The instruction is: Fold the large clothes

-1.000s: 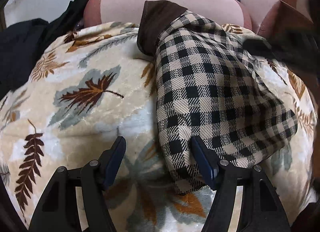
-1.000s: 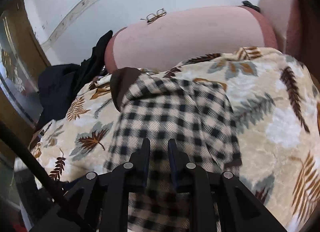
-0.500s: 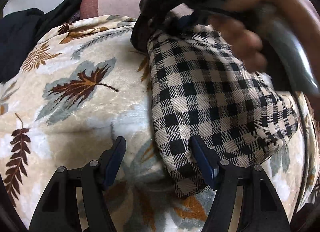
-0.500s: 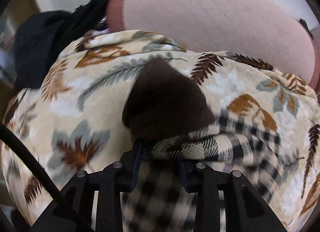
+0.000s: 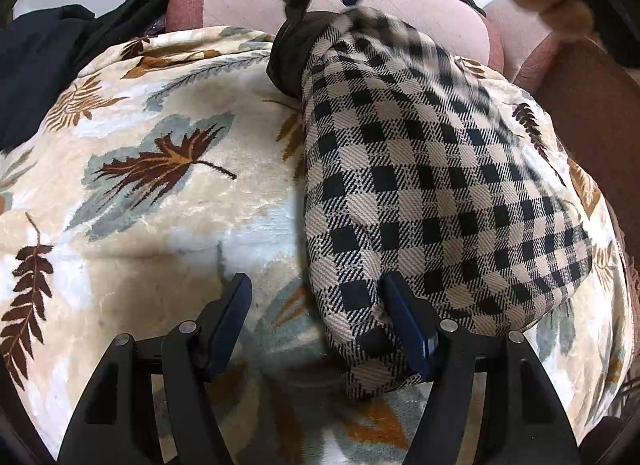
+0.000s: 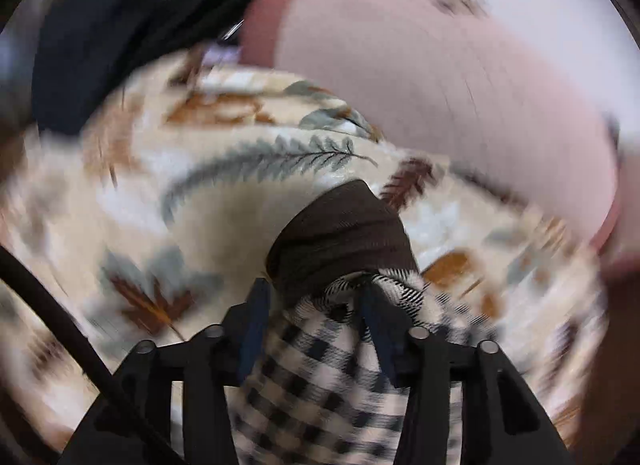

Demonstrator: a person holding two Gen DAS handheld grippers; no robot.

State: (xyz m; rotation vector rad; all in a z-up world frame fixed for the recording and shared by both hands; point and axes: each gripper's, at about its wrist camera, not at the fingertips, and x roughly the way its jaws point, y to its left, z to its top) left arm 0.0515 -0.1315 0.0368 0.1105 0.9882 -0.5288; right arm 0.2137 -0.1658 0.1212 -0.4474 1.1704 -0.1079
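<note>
Now releasing fold | I'm spreading right gripper [image 6: 312, 305] fingers off checked garment [image 5: 420, 185], cloth between | left gripper [image 5: 320, 305] spread, unloaded | next: regrasping edge

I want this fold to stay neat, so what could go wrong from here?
The right gripper is opening with the checked garment between its fingers, so the fold may spring back near the brown cuff. The open left gripper has one finger on the hem and could drag it. The plush leaf blanket may let it slide.
</note>
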